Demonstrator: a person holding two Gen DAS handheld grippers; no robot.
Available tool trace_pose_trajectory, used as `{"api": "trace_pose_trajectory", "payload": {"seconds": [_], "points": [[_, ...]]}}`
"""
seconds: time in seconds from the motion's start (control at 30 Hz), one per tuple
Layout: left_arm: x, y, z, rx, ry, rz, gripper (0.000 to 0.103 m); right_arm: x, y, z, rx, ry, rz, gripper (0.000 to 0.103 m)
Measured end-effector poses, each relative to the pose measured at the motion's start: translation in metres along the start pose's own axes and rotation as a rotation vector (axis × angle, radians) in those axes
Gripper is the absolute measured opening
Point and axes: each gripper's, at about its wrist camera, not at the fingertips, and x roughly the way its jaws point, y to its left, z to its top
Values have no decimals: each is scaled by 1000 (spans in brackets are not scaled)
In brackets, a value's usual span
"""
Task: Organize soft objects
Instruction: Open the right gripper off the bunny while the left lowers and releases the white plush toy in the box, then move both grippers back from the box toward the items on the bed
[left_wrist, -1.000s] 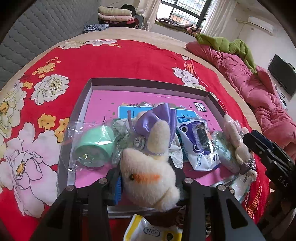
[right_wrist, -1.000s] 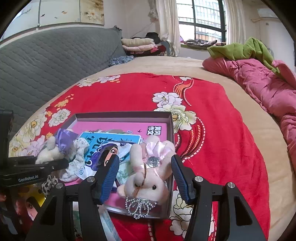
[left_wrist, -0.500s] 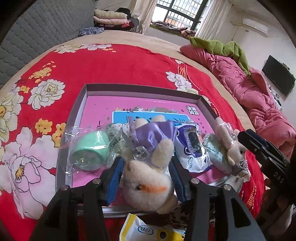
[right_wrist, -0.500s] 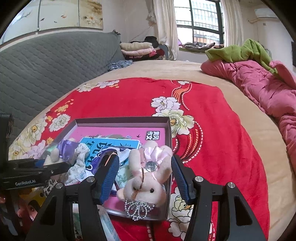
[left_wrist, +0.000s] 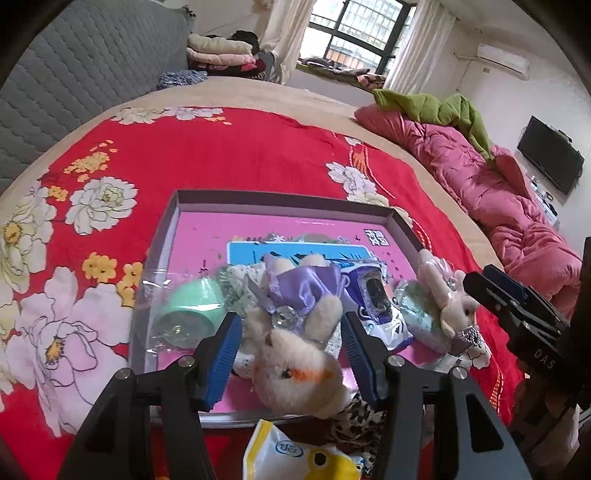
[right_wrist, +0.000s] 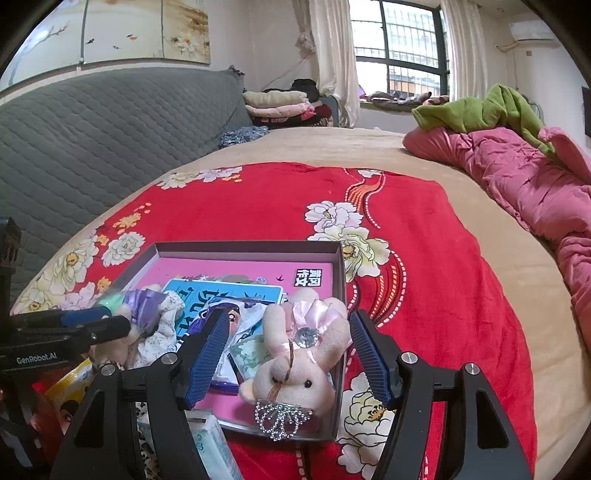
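Red floral bedding (left_wrist: 229, 155) covers the bed and carries a shallow grey box (left_wrist: 280, 197) with a pink printed floor, where the soft things are being gathered. At its near edge lies a cream plush rabbit (left_wrist: 295, 363) with a purple satin bow, head toward the camera, between the blue pads of the left tool (left_wrist: 291, 354), whose jaws stand spread with a gap on each side, so it grips nothing. In the near right corner lies a pink plush rabbit (right_wrist: 299, 365) with a pink bow, a gem and a beaded tiara at its head, flanked by the right tool (right_wrist: 288, 354), also spread wide and clear of it. Both toys look set down side by side along the near wall, probably to keep the row tidy and leave the far half free. Around them rest a mint cup in clear wrap (left_wrist: 188, 314), a purple-and-white sachet (left_wrist: 373, 306) and a pale green packet (left_wrist: 417, 310). Outside the box, near the camera, lie a yellow packet (left_wrist: 295, 458) and leopard-print fabric (left_wrist: 354, 417), likely still to sort.
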Motion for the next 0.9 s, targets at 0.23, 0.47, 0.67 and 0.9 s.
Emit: {"api": "trace_pose_trajectory", "payload": {"seconds": [0.23,0.47,0.67,0.9], "points": [[-7,3,0,-9,-13,7,56,-3,5,2,-16,-11,4,70],[-19,5,-1,-8,-47,20,65,-9,5,2,-15,-26,-6,72],[-31,11,-1,-19,-74,30,67,-16,6,2,-17,-46,-2,74],[-45,21,-4,-40,-90,47,68,-25,7,0,-26,-65,-9,74]]}}
